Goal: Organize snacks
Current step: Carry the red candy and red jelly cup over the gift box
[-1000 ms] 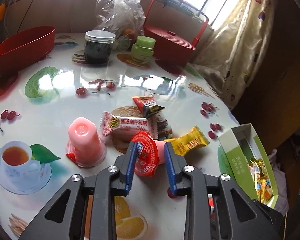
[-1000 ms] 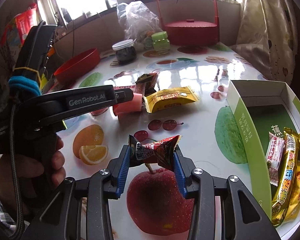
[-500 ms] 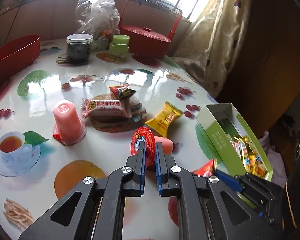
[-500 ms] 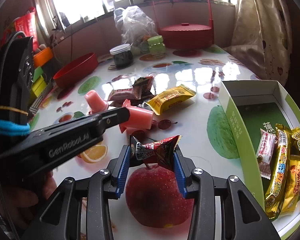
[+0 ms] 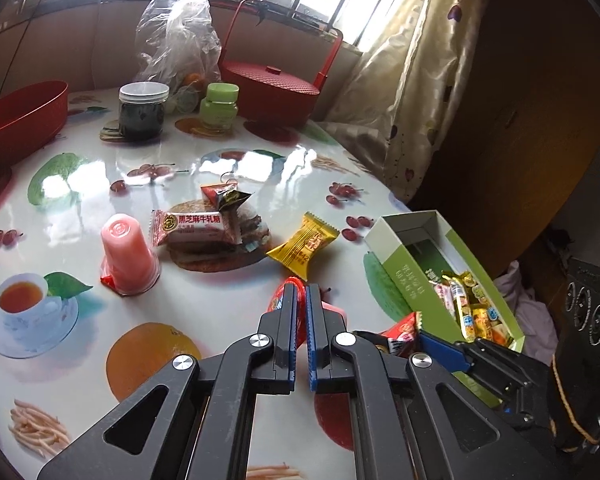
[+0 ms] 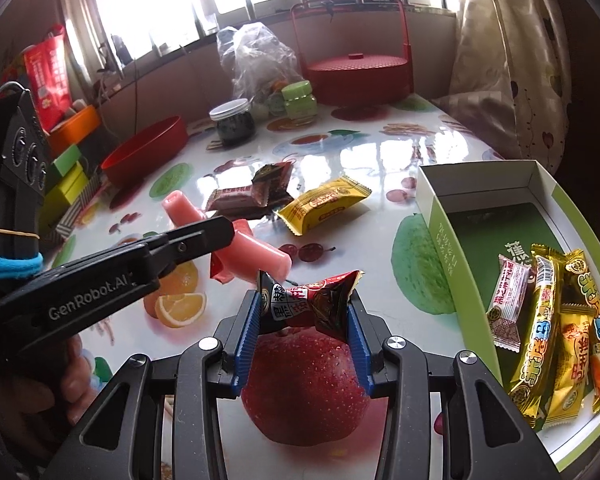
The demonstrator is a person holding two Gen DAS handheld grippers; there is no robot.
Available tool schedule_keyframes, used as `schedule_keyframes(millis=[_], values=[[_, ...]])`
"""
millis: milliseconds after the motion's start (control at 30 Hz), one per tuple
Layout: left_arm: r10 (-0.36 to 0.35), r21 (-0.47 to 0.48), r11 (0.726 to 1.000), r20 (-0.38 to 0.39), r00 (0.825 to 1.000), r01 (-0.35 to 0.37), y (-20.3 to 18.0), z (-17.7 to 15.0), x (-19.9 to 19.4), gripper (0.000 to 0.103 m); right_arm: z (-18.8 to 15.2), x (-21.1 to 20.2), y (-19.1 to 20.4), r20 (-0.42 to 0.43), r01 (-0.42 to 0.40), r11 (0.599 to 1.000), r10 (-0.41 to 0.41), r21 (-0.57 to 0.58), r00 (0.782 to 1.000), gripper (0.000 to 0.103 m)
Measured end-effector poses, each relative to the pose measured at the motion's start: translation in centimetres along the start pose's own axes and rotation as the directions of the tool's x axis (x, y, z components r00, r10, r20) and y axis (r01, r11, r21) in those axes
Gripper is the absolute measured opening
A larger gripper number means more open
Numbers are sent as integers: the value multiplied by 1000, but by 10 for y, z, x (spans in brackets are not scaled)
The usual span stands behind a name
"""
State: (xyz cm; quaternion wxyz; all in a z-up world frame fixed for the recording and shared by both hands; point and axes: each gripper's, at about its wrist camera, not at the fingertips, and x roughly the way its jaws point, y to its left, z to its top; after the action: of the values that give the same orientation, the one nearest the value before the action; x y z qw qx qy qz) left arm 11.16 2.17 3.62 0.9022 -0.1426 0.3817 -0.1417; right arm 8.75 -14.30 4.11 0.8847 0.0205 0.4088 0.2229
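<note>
My left gripper (image 5: 299, 294) is shut on the red foil rim of a pink jelly cup (image 6: 256, 258) and holds it above the table. My right gripper (image 6: 306, 312) is shut on a red and black candy packet (image 6: 310, 300), left of the open green box (image 6: 436, 216), which holds several wrapped snacks (image 6: 540, 312). On the table lie a second pink jelly cup (image 5: 126, 254) standing upside down, a pink nougat packet (image 5: 194, 226), a small dark packet (image 5: 226, 196) and a yellow candy (image 5: 304, 246).
At the back of the round fruit-print table (image 5: 100, 184) stand a dark jar (image 5: 142, 112), a green jar (image 5: 219, 106), a plastic bag (image 5: 176, 44), a red handled basket (image 5: 270, 84) and a red bowl (image 5: 20, 116). A curtain (image 5: 412, 80) hangs right.
My left gripper closed on the jelly cup's rim, lifted it and drew back toward the green box. My right gripper kept its packet and hardly moved.
</note>
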Motion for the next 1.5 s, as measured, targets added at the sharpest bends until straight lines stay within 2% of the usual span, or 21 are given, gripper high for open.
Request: schedule_keyframes(millis=[267,733,1100,1500], values=[[-18,23,1000,5,1000,18,-7,1,-6,4,-1,-6,-3,8,6,1000,-6,7,1000,40],[-61,73,996,26,998,59,-36,17,-16,4,7,-38,-21,77,35,998,-38,46,996,40],[-126,122,985,15,992,123,-70,25,-7,4,9,-70,-57,127,106,987,-120,118,985,40],[-200,158,967,-28,979,202,-107,28,13,4,-5,-88,-94,114,189,965,-212,183,971,40]])
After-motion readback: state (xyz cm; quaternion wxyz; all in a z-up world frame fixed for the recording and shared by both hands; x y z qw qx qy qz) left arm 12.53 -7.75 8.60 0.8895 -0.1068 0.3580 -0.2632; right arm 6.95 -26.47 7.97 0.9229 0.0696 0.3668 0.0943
